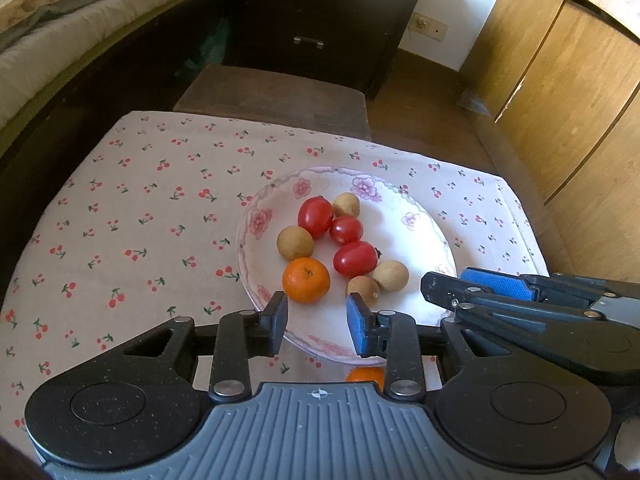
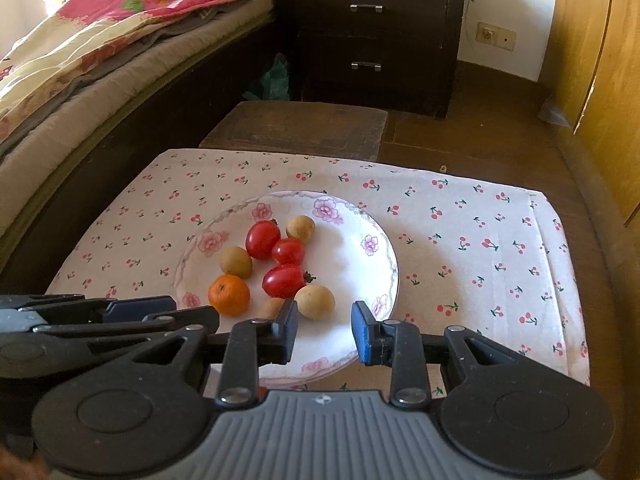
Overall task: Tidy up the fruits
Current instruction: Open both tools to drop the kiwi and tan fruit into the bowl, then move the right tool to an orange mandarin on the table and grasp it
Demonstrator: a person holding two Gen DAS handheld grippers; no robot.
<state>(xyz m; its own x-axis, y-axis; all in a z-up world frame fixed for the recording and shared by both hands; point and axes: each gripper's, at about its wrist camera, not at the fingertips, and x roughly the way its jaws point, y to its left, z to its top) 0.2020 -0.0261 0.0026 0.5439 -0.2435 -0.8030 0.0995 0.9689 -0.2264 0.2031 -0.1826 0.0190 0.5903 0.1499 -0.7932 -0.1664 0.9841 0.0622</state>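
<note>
Left wrist view: left gripper fingers apart, empty, above plate w/ fruit, lower centre. Right gripper likewise parted, empty.

1. Bed at 10 o'clock: dark frame, beige mattress, floral quilt heaped on top.
2. Dark two-drawer nightstand at 12 o'clock, metal handles.
3. White wall behind it carries a socket plate.
4. Wooden wardrobe doors at 2 o'clock.
5. Brown floor; worn low wooden bench at centre.
6. Daylight, bright.
</note>
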